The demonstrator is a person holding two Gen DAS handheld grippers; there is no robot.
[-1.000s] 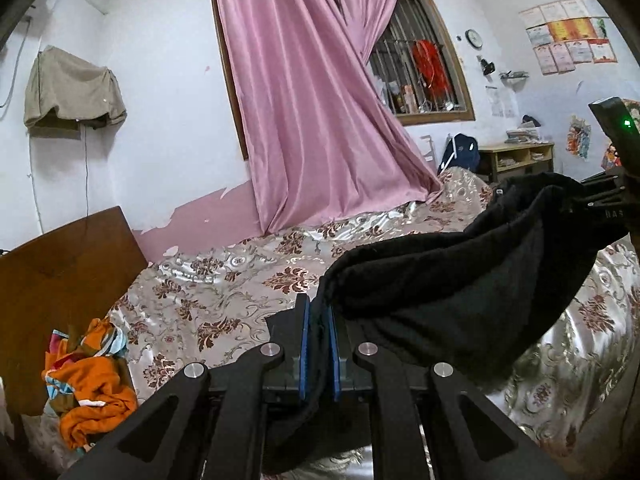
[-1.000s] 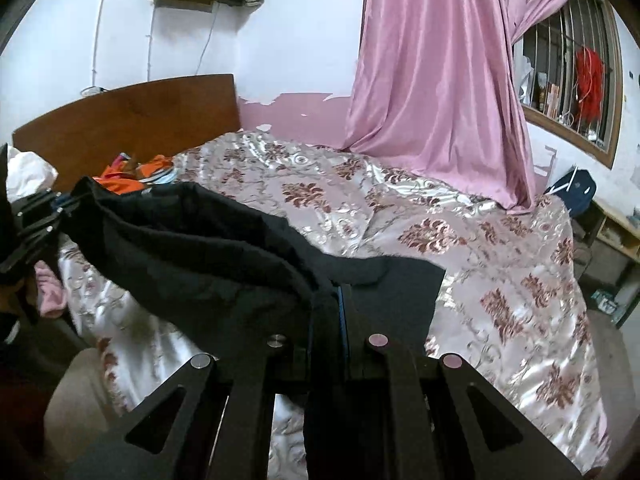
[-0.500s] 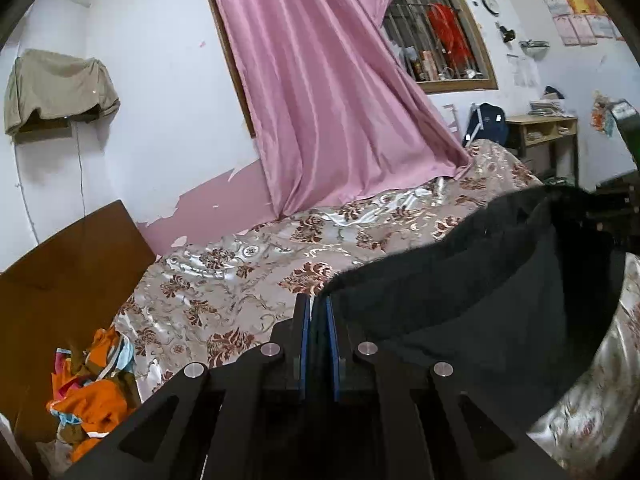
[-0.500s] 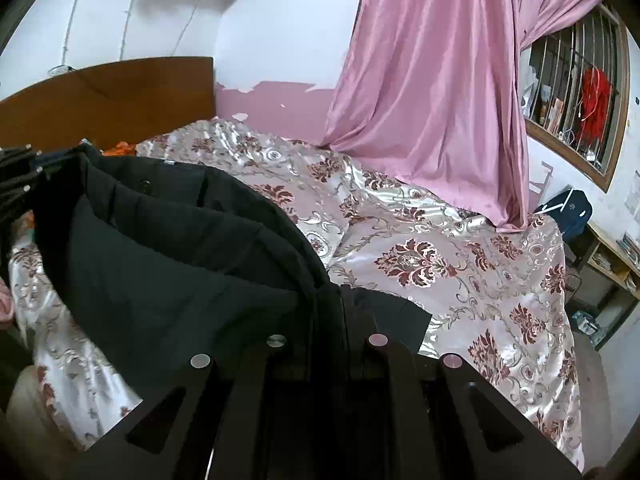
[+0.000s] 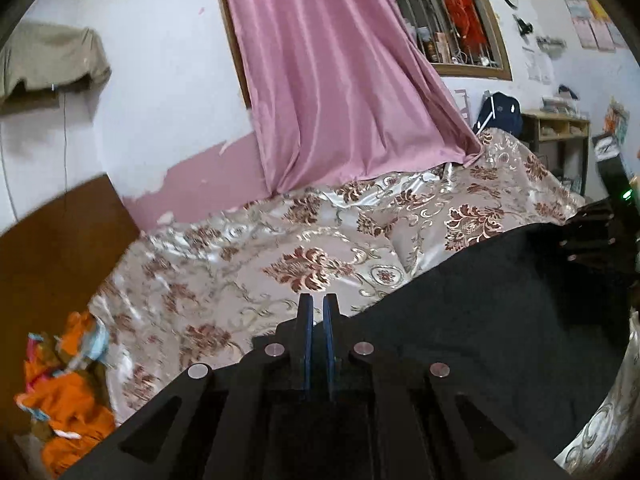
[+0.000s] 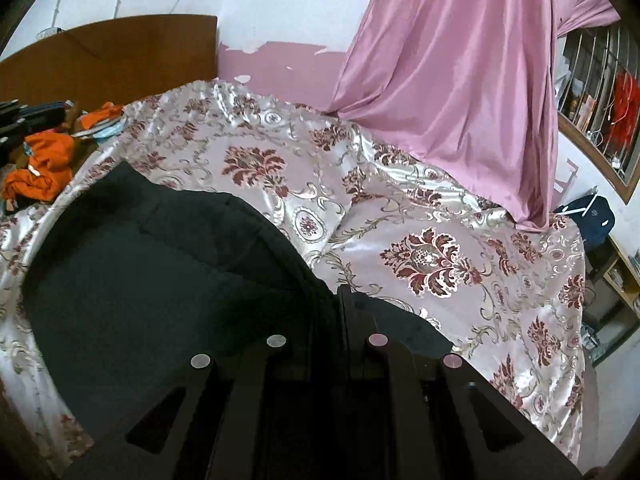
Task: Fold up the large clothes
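A large black garment [image 5: 480, 320] lies spread over the near part of the bed [image 5: 280, 248] with a floral satin cover. My left gripper [image 5: 318, 312] is shut on one edge of the garment, its blue pads almost touching. My right gripper [image 6: 340, 300] is shut on the opposite edge of the same garment [image 6: 140, 280], low over the bed [image 6: 440, 220]. The right gripper shows at the right edge of the left wrist view [image 5: 592, 236]. The left gripper shows at the far left of the right wrist view [image 6: 24, 114].
A pink curtain [image 5: 332, 80] hangs down onto the far side of the bed. A wooden headboard [image 6: 112, 52] stands at one end. Orange clothes [image 6: 44, 160] lie piled by the headboard. A wooden shelf [image 5: 560, 136] and a dark bag [image 5: 500, 112] stand beyond the bed's other end.
Both grippers have moved down toward the bed with the black garment. The garment was held up and sagging between them; now it lies spread flat on the cover.
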